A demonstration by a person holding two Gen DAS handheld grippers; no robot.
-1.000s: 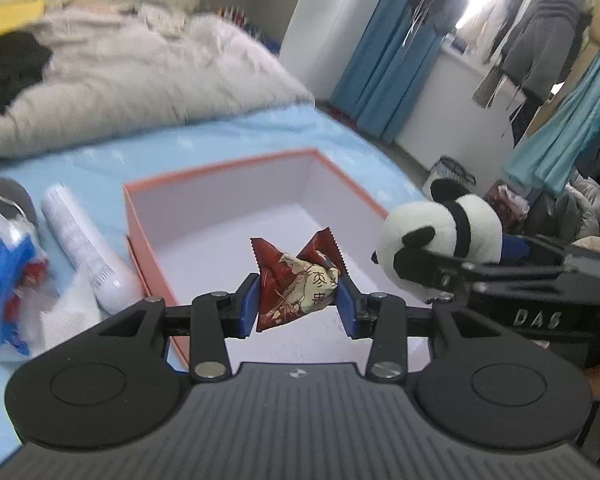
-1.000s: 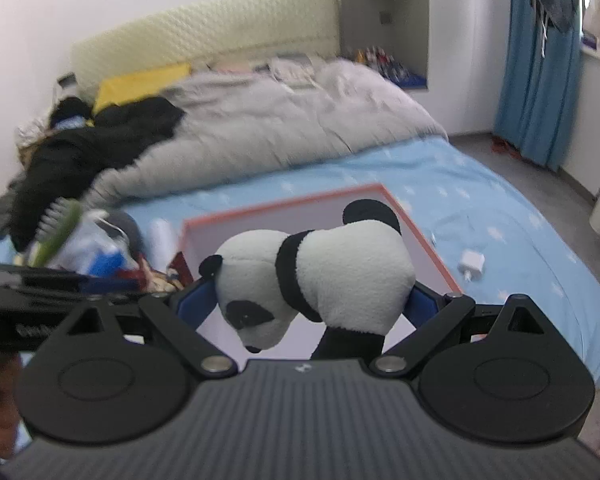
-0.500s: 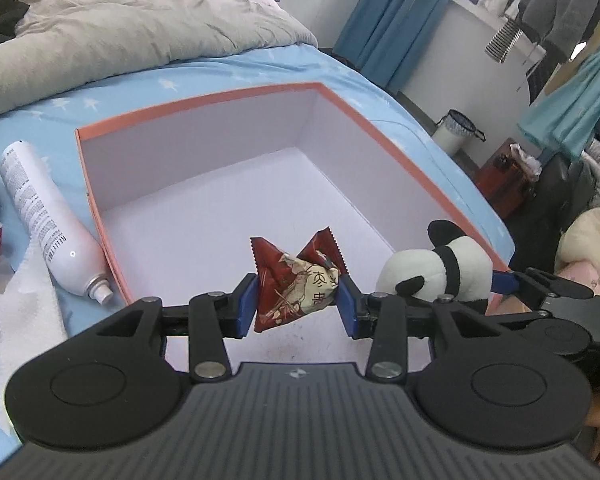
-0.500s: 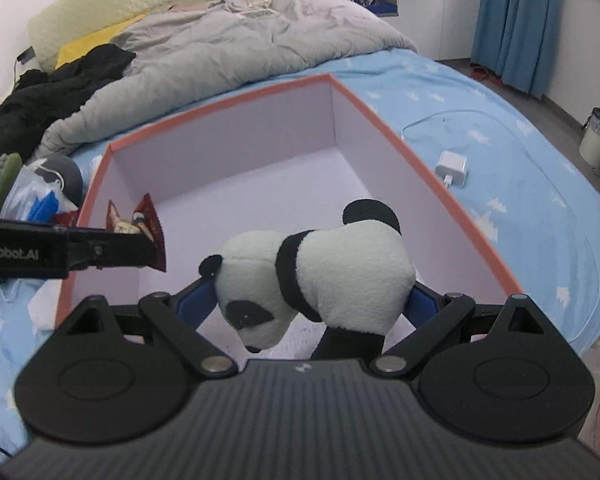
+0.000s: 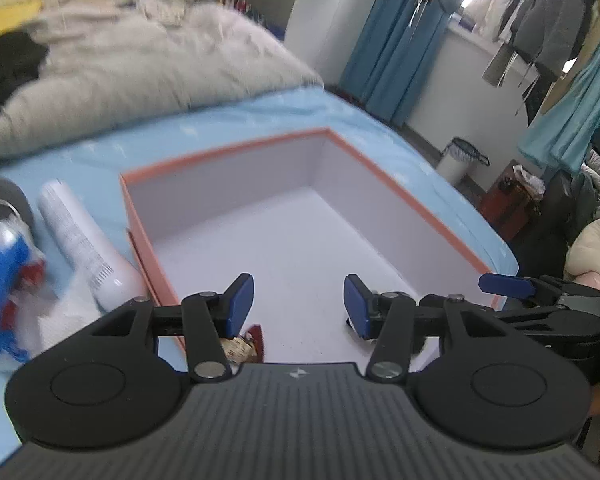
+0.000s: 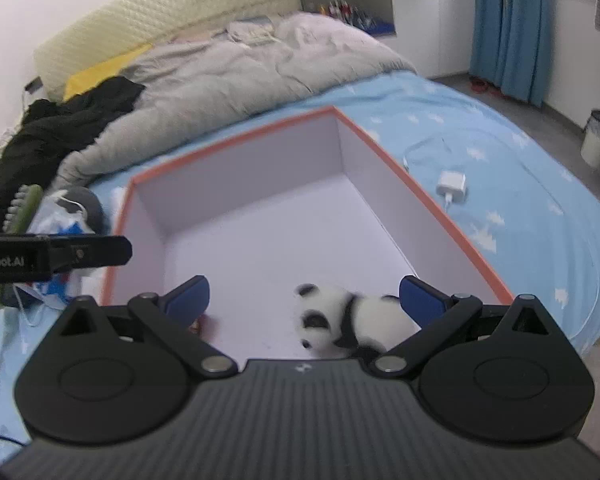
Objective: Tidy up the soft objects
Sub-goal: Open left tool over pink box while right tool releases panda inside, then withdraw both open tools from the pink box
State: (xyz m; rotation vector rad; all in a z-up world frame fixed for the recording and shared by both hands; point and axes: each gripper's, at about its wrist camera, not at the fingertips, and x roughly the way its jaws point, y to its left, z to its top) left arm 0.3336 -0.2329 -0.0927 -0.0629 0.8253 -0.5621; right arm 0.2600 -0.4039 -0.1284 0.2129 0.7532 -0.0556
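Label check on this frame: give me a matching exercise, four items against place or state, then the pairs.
Items:
1. panda plush
2. red snack packet
3. white charger
4. white bottle

Places or states:
A. on the blue sheet, right of the box
B. in the box, between the open right tongs
C. lying outside the box's left wall
D. in the box, below the opening left tongs

Pairs: 1-B, 2-D, 3-A, 4-C

My left gripper (image 5: pixel 299 304) matt ribbed black plastic, smooth blue pads, matt white-lined card box (image 6: pixel 452 224), fluffy plush panda (image 6: pixel 352 320), glossy foil snack packet (image 5: pixel 246 346), soft cotton bedsheet (image 6: pixel 500 168).
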